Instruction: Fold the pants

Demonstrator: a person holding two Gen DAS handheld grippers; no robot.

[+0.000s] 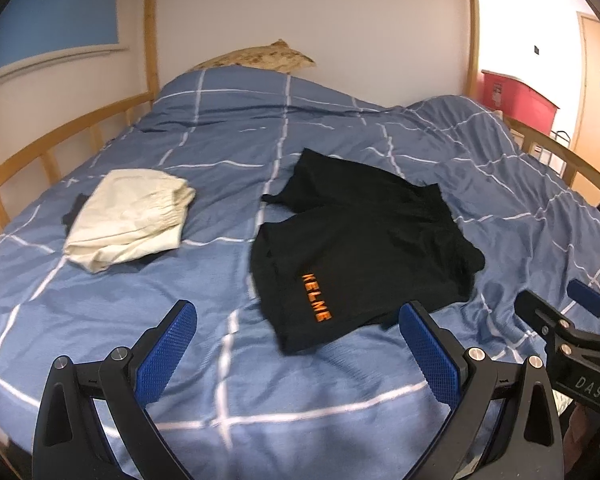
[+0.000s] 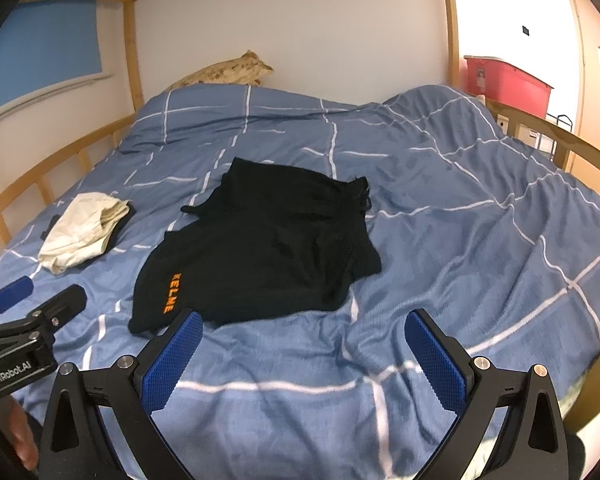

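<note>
Black shorts (image 1: 360,240) with orange "KELME" lettering lie spread and rumpled on the blue checked duvet (image 1: 220,380); they also show in the right wrist view (image 2: 260,248). My left gripper (image 1: 298,316) is open and empty, hovering just short of the shorts' near edge. My right gripper (image 2: 304,320) is open and empty, above the duvet just in front of the shorts. The right gripper shows at the right edge of the left wrist view (image 1: 572,320), and the left gripper at the left edge of the right wrist view (image 2: 40,304).
Folded cream pants (image 1: 128,220) lie on a dark item at the left of the bed, also in the right wrist view (image 2: 84,232). A pillow (image 1: 256,58) lies at the head. Wooden rails (image 1: 40,156) border the bed. A red box (image 1: 516,96) stands beyond the right side.
</note>
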